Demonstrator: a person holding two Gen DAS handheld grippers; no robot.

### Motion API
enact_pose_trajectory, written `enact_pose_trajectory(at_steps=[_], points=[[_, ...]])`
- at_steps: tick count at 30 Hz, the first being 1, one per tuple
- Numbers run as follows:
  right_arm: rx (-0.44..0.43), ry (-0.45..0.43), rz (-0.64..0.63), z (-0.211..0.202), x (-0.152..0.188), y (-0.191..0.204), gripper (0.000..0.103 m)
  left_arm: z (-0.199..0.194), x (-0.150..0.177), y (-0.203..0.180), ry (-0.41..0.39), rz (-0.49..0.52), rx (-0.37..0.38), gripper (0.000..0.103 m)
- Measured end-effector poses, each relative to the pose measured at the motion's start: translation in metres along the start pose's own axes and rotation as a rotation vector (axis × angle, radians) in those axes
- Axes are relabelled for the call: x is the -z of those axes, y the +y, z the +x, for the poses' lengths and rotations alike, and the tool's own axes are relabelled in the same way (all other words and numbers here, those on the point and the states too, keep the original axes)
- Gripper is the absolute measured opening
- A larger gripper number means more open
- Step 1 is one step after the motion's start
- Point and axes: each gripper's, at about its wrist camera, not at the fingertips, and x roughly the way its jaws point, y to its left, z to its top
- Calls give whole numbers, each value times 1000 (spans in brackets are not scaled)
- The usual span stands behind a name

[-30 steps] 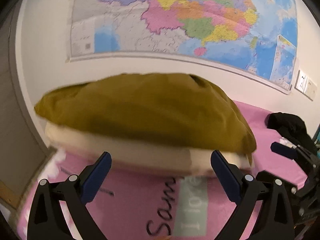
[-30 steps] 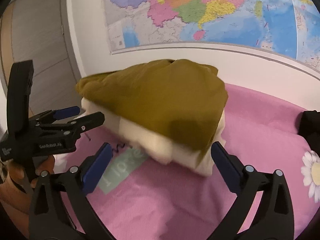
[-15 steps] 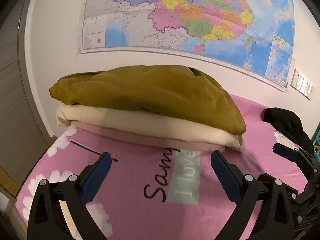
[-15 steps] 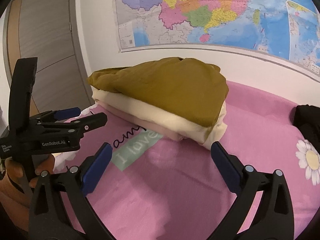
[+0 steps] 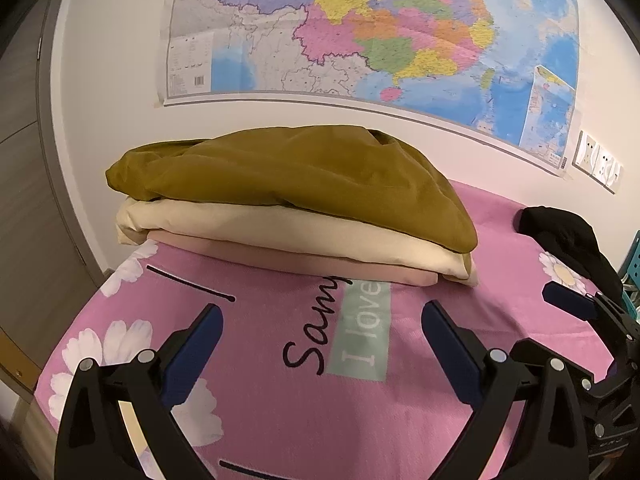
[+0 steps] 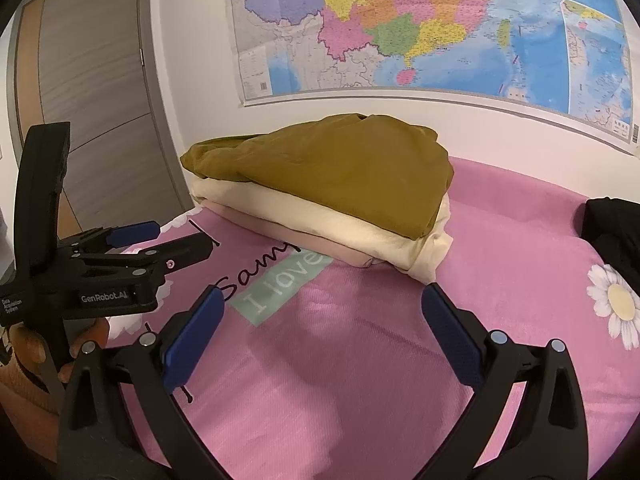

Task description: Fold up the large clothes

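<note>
A stack of three folded garments sits on a bed beside the white wall, below a large coloured map (image 5: 380, 32): an olive-brown garment (image 5: 296, 176) on top, soft and rumpled with a rounded hump, a cream garment (image 5: 280, 228) beneath it in a smooth slab, and a thin pale-pink garment (image 5: 304, 262) at the bottom. The bed is covered by a pink bedsheet (image 5: 320, 412) of fine ribbed weave, printed with white daisies, black script and a mint panel reading "I love".

The left wrist view takes in wall sockets (image 5: 598, 166) and most of a heap of black clothing (image 5: 568, 240) at the sheet's right side; the right wrist view catches only that heap's edge, but adds a grey wood-grain door (image 6: 92, 100) and the person's hand (image 6: 44, 352) gripping the handle of the left tool (image 5: 320, 328).

Both tools, black frames with blue pads, hover over the sheet short of the stack. The left tool is spread wide and holds nothing; the right tool (image 6: 322, 316) is likewise spread wide, empty and clear of the fabric.
</note>
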Motion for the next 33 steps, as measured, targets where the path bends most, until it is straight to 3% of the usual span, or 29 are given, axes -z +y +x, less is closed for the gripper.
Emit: enact_pose_trajectory(at_steps=[33], points=[[-26, -13, 23, -9, 5, -1, 97, -9, 5, -5, -1, 35, 2, 96]])
